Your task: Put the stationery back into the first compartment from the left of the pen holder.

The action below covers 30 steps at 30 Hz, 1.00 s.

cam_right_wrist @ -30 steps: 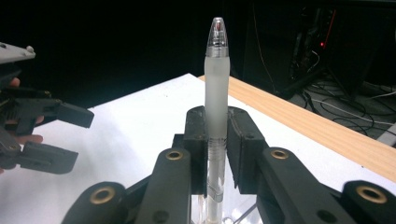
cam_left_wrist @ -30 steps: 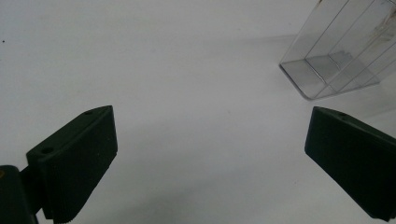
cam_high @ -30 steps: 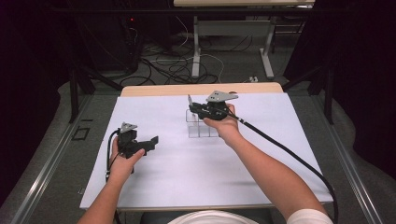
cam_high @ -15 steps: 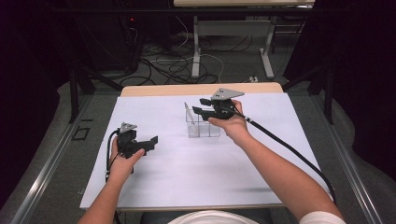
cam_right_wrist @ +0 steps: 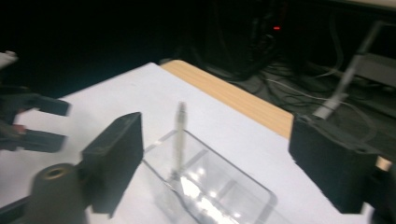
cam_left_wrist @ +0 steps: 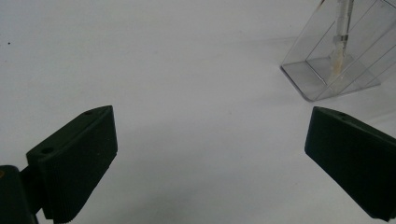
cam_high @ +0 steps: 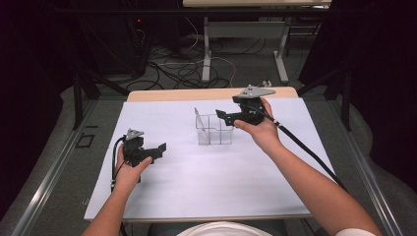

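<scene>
Where the clear plastic box [cam_high: 214, 130] sits, a little behind the middle of the white-covered table [cam_high: 196, 187], I see it divided into compartments, with a thin rod [cam_high: 197, 117] standing tilted at its left end. My right gripper view looks down into that box [cam_right_wrist: 210, 186] from above and shows the rod [cam_right_wrist: 179, 135] rising between my two black jaws, which stand wide apart and touch nothing. From the high view I read the right gripper [cam_high: 231, 117] as held above the box's right end, its grey three-cornered plate on top, the hand behind it and the cable trailing back along the forearm. My left gripper view gives me the low angle instead: the box [cam_left_wrist: 336, 65] at the upper right, with the rod [cam_left_wrist: 341, 28] inside it, and my own jaws spread wide over bare white cover. In the high view the left gripper [cam_high: 157, 150] is low at the table's left, well apart from the box. Against half a second ago, the right gripper has lifted and drawn back slightly to the right; the left has stayed put.
</scene>
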Each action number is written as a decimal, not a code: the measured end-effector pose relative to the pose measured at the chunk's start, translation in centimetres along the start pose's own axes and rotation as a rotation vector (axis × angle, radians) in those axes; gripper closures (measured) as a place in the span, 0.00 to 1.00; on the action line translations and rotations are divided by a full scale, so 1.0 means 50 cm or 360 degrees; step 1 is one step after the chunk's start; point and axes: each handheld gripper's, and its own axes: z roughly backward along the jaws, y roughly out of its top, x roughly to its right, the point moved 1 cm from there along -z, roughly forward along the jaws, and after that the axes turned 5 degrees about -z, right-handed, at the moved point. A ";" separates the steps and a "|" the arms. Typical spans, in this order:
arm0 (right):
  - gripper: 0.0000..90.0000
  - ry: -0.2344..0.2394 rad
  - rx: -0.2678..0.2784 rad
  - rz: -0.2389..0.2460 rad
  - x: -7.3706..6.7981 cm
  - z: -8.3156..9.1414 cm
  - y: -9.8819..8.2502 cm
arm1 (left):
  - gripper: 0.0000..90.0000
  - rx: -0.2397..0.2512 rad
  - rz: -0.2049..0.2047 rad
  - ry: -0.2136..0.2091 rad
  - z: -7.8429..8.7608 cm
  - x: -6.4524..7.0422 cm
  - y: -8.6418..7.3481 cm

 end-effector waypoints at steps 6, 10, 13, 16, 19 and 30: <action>0.00 -0.0103 -0.0004 -0.0061 0.025 0.037 -0.004 | 0.03 -0.0013 -0.0003 -0.0004 0.002 0.001 0.001; 0.00 -0.0185 -0.0034 -0.0012 0.038 0.059 -0.021 | 0.03 -0.0012 -0.0001 0.0000 0.001 0.000 0.000; 0.00 -0.0239 -0.0060 0.0005 0.050 0.075 -0.036 | 0.03 -0.0017 -0.0001 -0.0005 0.002 0.001 0.001; 0.00 -0.0286 -0.0062 0.0012 0.066 0.091 -0.052 | 0.03 -0.0018 0.0000 -0.0005 0.002 0.001 0.001; 0.00 -0.0311 -0.0071 -0.0010 0.083 0.105 -0.068 | 0.03 -0.0022 0.0000 -0.0002 0.002 0.001 0.001; 0.00 -0.0363 -0.0033 -0.0218 0.135 0.143 -0.139 | 0.03 -0.0001 0.0005 0.0013 0.000 0.003 -0.001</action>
